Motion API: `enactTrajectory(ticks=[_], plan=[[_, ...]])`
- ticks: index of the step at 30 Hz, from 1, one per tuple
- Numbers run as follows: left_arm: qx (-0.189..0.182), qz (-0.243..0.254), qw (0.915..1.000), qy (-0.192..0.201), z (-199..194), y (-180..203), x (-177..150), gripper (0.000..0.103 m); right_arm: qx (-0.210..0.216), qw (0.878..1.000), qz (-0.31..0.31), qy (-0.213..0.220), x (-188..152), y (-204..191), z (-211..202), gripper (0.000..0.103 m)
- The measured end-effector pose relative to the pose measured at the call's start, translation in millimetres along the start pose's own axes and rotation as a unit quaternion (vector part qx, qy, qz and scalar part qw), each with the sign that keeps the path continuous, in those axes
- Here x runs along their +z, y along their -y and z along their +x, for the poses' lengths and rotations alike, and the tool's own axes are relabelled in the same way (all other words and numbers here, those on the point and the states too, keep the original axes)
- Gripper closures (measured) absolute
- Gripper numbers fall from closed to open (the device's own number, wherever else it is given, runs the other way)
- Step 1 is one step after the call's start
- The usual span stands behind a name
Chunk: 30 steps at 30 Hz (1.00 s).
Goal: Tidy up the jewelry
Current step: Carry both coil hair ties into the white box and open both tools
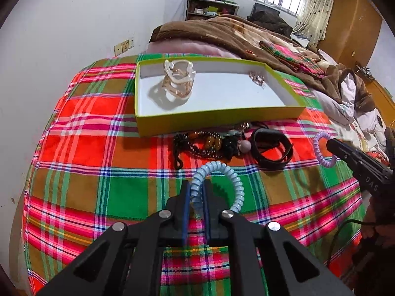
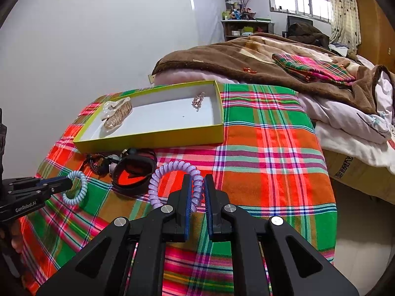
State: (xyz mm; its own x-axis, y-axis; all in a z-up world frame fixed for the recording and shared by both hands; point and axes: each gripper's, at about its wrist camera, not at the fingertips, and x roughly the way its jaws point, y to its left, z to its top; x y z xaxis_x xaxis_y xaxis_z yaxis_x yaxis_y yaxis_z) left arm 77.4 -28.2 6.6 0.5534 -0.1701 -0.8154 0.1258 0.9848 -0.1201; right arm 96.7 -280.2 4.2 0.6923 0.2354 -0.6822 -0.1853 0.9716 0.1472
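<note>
Blue coil band (image 1: 217,180) in left tongs (image 1: 196,192), lilac coil band (image 2: 172,180) in right tongs (image 2: 197,187)

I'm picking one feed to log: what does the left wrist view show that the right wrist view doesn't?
Only the left wrist view shows the wall sockets. Only the right wrist view shows the floor and a cardboard box under the bedding. Both show the yellow-green box, the clear hair claw, the left gripper shut on the blue coil tie, and the right gripper shut on the purple coil tie.
</note>
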Motion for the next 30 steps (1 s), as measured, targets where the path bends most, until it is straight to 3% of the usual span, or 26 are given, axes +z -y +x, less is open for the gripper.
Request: enactTrajectory(ticks=[14,30], plan=[[-0.026,-0.002,0.9990,0.037,-12.8,5.3,42.1,0.093,-0.002,1.000,0.003,0.016,26.9,-4.5,-0.7,0.093],[-0.044,-0.015,0.9977,0.049,17.2,5.8,108.4,0.093,-0.019,1.000,-0.002,0.010,76.2,-6.5,37.3,0.093]])
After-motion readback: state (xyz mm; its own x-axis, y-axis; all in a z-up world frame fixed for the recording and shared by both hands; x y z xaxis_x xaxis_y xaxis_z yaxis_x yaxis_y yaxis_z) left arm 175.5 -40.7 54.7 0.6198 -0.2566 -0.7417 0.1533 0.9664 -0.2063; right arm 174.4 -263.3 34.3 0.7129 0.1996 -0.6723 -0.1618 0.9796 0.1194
